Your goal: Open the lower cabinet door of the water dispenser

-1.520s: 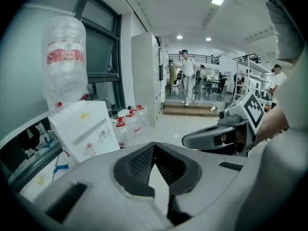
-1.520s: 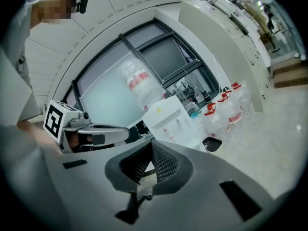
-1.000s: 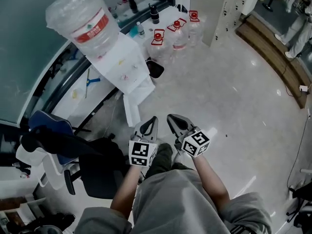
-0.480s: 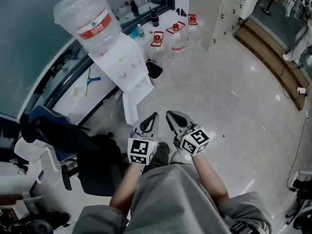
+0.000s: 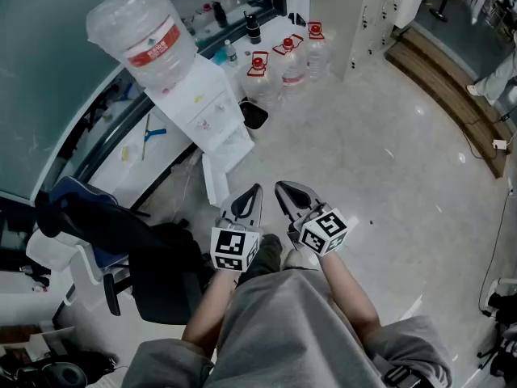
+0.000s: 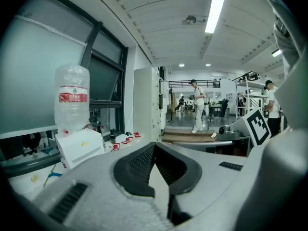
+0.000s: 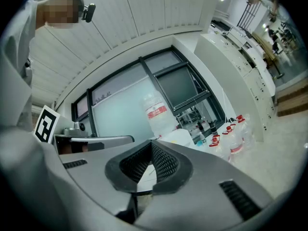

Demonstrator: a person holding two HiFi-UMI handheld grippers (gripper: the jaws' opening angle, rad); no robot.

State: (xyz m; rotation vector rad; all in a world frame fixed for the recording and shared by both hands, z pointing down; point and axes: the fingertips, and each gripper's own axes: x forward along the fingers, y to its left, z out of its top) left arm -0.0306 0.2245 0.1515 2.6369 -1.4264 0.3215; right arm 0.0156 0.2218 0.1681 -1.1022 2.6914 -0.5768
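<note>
In the head view your left gripper (image 5: 252, 194) and right gripper (image 5: 284, 191) have edged slightly toward the water dispenser (image 5: 212, 107), whose lower door (image 5: 216, 180) seems already swung open. Left gripper view: jaws together, nothing held, dispenser well off; right gripper view: likewise

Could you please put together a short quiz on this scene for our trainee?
1. True or false: the left gripper and the right gripper are both shut and empty.
2. What stands on the white box-shaped water dispenser? A) a clear plastic water bottle with a red label; B) a black kettle; C) a cardboard box.
3. Does either gripper touch the dispenser?
Key: 1 true; 2 A; 3 no, both are apart from it.
</note>
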